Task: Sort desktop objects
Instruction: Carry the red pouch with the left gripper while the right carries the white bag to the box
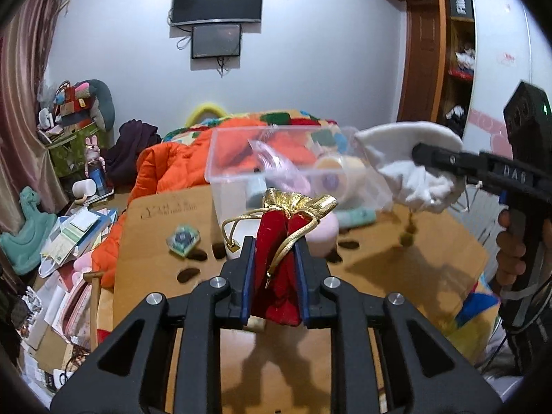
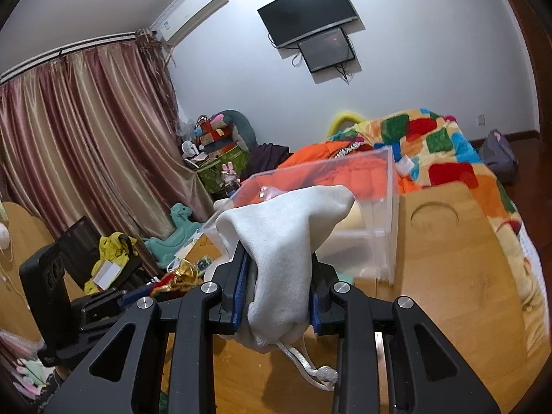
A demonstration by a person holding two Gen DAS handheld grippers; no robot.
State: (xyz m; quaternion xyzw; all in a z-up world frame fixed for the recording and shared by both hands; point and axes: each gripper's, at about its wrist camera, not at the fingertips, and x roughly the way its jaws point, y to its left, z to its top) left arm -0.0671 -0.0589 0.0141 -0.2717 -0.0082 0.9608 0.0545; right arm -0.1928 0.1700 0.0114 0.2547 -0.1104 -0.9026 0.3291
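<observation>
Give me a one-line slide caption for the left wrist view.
Left claw shut on a red pouch over the wooden table, right claw carrying a white pouch toward the clear bin.

I see a red velvet pouch with gold trim and gold drawstring, pinched upright, off the wooden board. White fabric drawstring pouch also lifted, cord dangling below, just in front of the clear plastic bin. Bin sits at the board's far edge, holding a few items. Small green square packet lies flat near the board's left edge.
</observation>
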